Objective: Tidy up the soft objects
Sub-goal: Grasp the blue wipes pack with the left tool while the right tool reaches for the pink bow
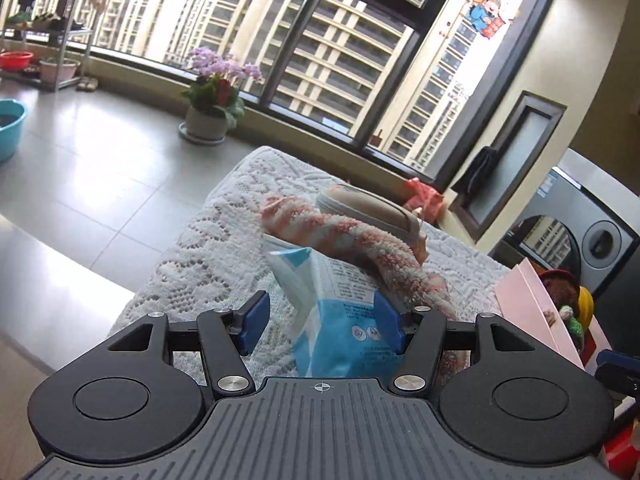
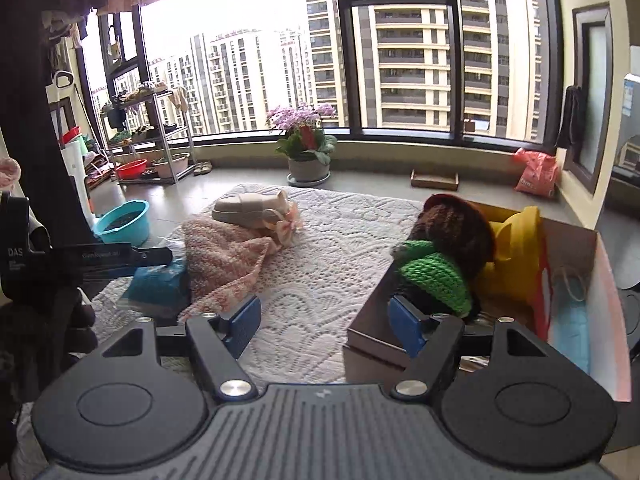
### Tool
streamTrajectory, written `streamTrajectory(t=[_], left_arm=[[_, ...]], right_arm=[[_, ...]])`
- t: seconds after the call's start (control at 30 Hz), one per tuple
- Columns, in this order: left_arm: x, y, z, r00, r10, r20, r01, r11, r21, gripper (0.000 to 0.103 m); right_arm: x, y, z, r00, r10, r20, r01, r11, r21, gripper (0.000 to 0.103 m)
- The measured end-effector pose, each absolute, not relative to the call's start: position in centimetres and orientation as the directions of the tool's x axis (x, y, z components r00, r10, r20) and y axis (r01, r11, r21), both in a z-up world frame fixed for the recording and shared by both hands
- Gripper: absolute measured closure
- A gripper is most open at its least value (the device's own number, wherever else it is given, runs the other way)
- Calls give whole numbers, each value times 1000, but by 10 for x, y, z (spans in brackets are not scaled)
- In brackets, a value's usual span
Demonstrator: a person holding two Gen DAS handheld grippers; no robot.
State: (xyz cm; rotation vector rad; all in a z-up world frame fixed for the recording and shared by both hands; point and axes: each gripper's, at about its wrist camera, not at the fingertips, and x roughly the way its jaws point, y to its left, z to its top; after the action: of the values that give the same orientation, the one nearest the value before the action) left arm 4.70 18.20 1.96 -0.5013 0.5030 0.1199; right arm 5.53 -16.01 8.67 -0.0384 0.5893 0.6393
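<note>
left gripper (image 1: 320, 316) hangs with jaws apart around the blue tissue pack (image 1: 340, 320), one pad beside it, not clamped; right gripper (image 2: 326, 320) stands apart and empty at the box (image 2: 600, 280) near edge; the pink striped cloth (image 1: 360, 240) lies across the pack near the white mat (image 1: 200, 240) near edge; closing now may snag the cloth and drag it along.

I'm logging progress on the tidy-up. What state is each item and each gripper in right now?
Left gripper: open, blue tissue pack between its jaws.
Right gripper: open, empty, at the box edge.
Blue tissue pack: on the lace cloth, under the towel's end.
Pink striped towel: crumpled, draped over the pack.
Beige pouch: lying flat.
Cardboard box: open, holding knitted toys.
</note>
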Motion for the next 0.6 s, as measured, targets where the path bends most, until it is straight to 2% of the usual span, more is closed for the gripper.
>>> streamTrajectory(t=[0.1,0.23,0.37,0.6], left_arm=[[49,180,16,863,-137,-486,-120,879,-461,41],[44,165,9,830,-254,-497,-15,880,-475,41],[33,161,6,848,-236,-474,-4,892,-452,42],[21,183,5,893,-207,-399,-57,828,-557,42]], right_arm=[[68,-134,87,569,593,-570,-577,782,237,32],[96,-86,92,526,586,-617,-587,775,235,32],[129,-29,97,497,576,-650,-596,770,227,32],[200,19,91,557,490,-670,-449,857,253,32]])
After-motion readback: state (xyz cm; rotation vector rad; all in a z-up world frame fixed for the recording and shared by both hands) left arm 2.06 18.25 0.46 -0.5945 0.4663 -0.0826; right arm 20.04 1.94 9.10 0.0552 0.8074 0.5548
